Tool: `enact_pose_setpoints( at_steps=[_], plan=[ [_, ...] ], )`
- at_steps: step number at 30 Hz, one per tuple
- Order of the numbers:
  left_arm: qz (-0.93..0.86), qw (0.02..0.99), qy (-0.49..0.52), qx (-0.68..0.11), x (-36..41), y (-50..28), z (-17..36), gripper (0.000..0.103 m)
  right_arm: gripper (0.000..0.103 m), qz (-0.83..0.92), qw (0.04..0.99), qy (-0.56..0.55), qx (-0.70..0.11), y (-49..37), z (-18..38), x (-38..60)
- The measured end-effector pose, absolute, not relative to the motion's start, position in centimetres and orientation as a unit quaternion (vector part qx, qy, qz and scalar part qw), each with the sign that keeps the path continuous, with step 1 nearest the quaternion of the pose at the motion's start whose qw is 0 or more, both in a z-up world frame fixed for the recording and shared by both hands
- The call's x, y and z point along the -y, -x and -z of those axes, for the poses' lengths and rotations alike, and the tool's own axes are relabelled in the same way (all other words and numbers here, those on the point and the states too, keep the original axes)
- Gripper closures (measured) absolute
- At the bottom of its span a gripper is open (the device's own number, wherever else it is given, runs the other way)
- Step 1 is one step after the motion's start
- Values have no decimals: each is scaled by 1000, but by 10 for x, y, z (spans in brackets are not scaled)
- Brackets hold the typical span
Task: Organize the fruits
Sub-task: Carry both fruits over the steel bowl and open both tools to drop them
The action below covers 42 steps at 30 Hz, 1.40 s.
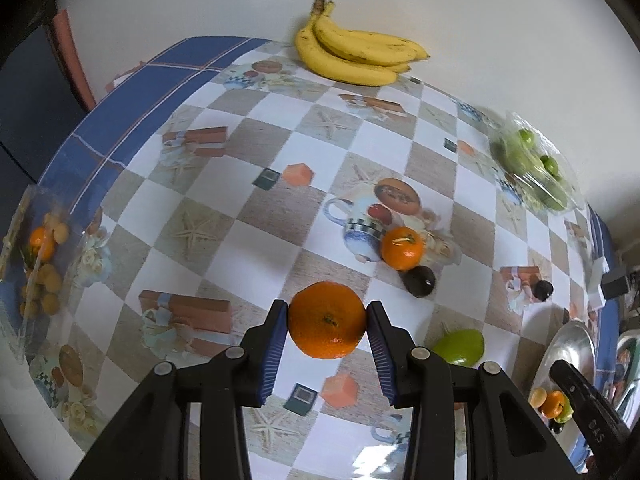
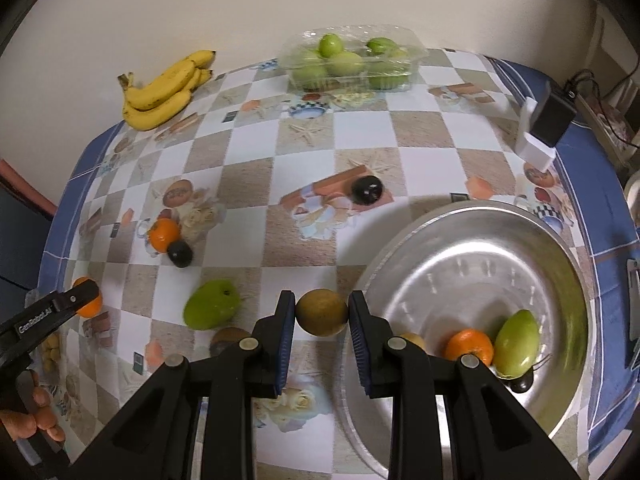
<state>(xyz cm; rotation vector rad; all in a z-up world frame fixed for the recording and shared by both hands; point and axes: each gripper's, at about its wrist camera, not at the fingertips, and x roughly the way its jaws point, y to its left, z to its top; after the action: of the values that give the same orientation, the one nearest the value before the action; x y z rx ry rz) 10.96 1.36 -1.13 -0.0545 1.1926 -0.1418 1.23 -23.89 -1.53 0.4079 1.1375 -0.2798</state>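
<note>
My left gripper (image 1: 327, 322) is shut on an orange (image 1: 326, 320), held above the checked tablecloth. My right gripper (image 2: 322, 314) is shut on a brownish-yellow round fruit (image 2: 321, 312) just left of the silver bowl's rim (image 2: 440, 220). In the bowl lie an orange (image 2: 469, 346), a green mango (image 2: 516, 344), a dark fruit (image 2: 522, 384) and a small yellowish fruit (image 2: 412, 340). On the cloth rest another orange (image 1: 401, 248), two dark plums (image 1: 419, 281) (image 2: 367, 189) and a green mango (image 2: 211, 304). The left gripper and its orange (image 2: 88, 298) show at the right wrist view's left edge.
A bunch of bananas (image 1: 352, 50) lies at the far edge by the wall. A clear plastic box of green fruit (image 2: 352, 62) stands at the back. A black device on a white block (image 2: 548, 120) sits at the right edge. A hand (image 2: 36, 416) grips the left tool.
</note>
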Motion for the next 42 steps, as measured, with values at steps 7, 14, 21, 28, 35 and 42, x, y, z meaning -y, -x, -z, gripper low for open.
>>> enact_pose_setpoints(
  at_steps=[7, 14, 21, 28, 35, 42],
  plan=[
    [94, 823, 11, -560, 17, -99, 8, 60, 75, 166, 805, -205, -532, 1, 19, 265],
    [128, 821, -12, -557, 55, -84, 4, 60, 75, 199, 793, -228, -529, 18, 22, 294],
    [165, 815, -39, -554, 95, -65, 1, 60, 75, 225, 784, -250, -522, 35, 22, 319],
    [232, 796, -90, -552, 148, -35, 3, 60, 75, 254, 770, -275, -516, 54, 26, 348],
    [272, 776, -140, -552, 182, -8, 10, 60, 75, 271, 761, -289, -514, 66, 30, 365],
    [297, 755, -168, -560, 202, 10, 21, 60, 75, 287, 748, -308, -513, 77, 36, 380]
  ],
)
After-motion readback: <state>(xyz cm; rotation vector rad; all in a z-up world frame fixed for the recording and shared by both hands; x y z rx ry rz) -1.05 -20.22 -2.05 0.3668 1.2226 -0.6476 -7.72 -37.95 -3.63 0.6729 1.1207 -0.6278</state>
